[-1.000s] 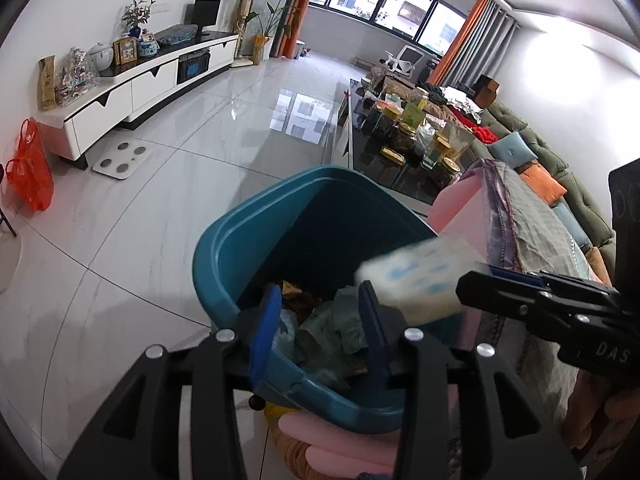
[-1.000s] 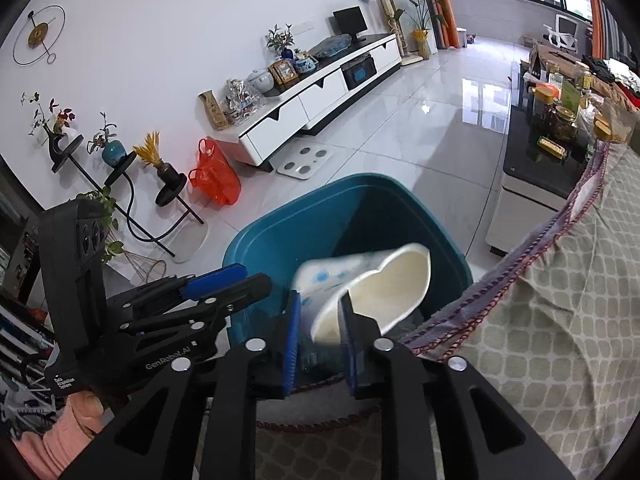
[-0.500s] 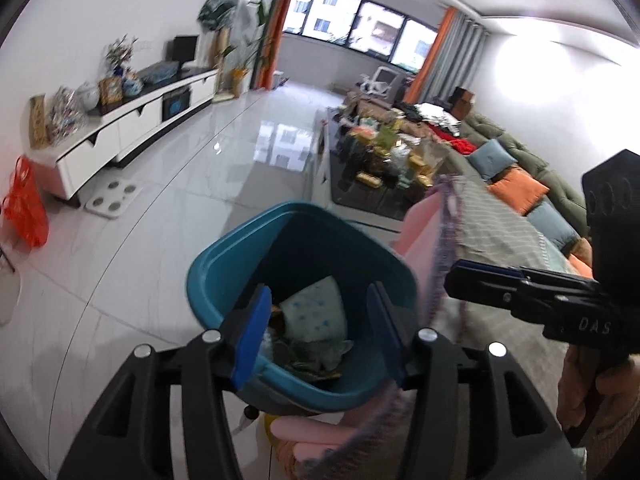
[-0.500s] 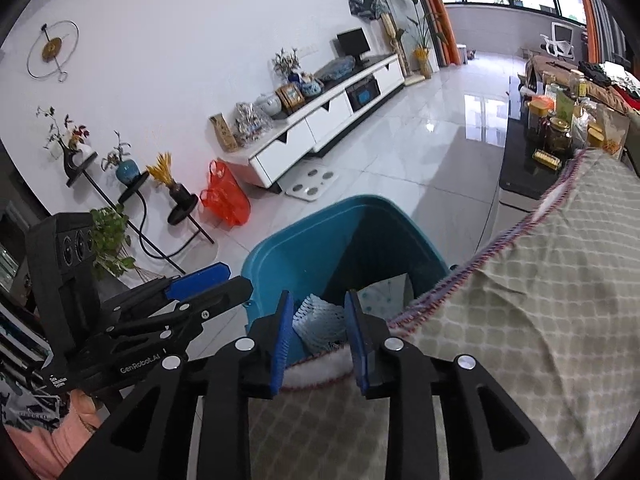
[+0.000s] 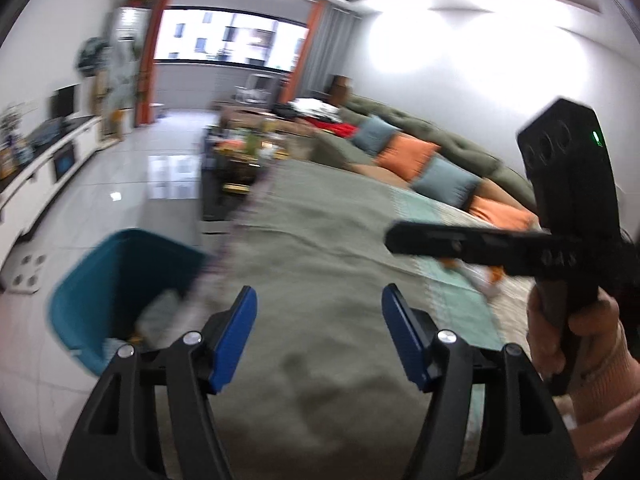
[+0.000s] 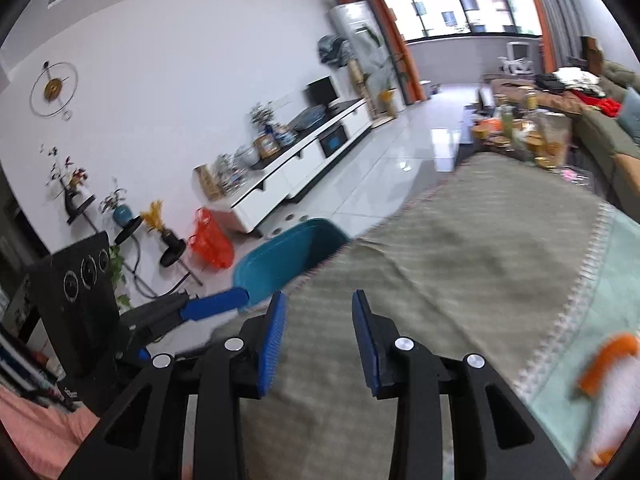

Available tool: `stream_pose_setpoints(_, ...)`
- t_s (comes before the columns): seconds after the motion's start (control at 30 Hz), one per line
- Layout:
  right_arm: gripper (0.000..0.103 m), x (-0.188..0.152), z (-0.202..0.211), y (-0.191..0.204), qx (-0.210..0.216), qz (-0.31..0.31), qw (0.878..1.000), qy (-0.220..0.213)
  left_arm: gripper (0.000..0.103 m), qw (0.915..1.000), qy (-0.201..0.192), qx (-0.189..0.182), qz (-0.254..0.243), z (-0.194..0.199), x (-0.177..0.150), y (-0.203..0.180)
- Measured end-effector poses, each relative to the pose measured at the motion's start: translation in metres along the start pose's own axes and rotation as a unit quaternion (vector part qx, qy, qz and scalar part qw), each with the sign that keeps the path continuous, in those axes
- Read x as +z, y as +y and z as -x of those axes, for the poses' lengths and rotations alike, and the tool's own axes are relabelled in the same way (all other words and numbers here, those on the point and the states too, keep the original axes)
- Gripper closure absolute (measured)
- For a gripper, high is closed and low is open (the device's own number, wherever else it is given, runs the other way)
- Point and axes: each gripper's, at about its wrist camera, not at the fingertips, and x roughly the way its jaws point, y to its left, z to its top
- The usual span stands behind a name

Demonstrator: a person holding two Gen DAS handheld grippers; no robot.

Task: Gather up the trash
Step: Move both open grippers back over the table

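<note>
The teal plastic bin [image 5: 116,280] stands on the pale tiled floor, right against the edge of the cloth-covered counter, its mouth open upward. Light crumpled scraps [image 5: 158,316] lie inside it, blurred, some pale and some yellowish near the bottom. From the right wrist view only its far rim and part of its inner wall [image 6: 288,258] show above the cloth's edge. A blurred white and orange scrap [image 6: 612,376] lies on the counter's pale green part, well apart from the bin.

A long white TV cabinet [image 6: 304,168] lines the white wall [image 6: 180,80]; beyond it, a wide window [image 6: 472,8] with orange curtains [image 6: 404,60]. Opposite, across glossy floor tiles [image 6: 396,172], a green sofa [image 5: 432,136].
</note>
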Motion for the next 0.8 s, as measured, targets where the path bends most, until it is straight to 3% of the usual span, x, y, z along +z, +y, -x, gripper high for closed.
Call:
stream_pose_setpoints(0.13, 0.066, -0.017, 0.045, -0.025, -0.04, -0.026, 0.999, -0.025, 0.037, 0.9968, 0.029, -0.064, -0.039, -0.024, -0.01, -0.05)
stream_pose_setpoints(0.23, 0.065, -0.032, 0.079, -0.045, -0.08, -0.052, 0.995, -0.041, 0.037, 0.9898, 0.051, -0.114, -0.069, -0.04, -0.018, -0.089)
stream_pose_setpoints(0.4, 0.065, -0.055, 0.136, -0.081, -0.143, -0.093, 0.983, -0.072, 0.037, 0.968, 0.1, -0.199, -0.116, -0.067, -0.032, -0.151)
stream_pose_setpoints(0.53, 0.064, -0.068, 0.169, -0.101, -0.172, -0.123, 0.972, -0.098, 0.037, 0.9471, 0.149, -0.244, -0.146, -0.088, -0.046, -0.193)
stream_pose_setpoints(0.6, 0.064, -0.074, 0.183, -0.112, -0.183, -0.135, 0.968, -0.108, 0.037, 0.9385, 0.167, -0.26, -0.154, -0.097, -0.051, -0.209)
stream_pose_setpoints(0.8, 0.064, -0.089, 0.202, -0.13, -0.193, -0.159, 0.96, -0.123, 0.037, 0.9265, 0.198, -0.27, -0.171, -0.12, -0.059, -0.247)
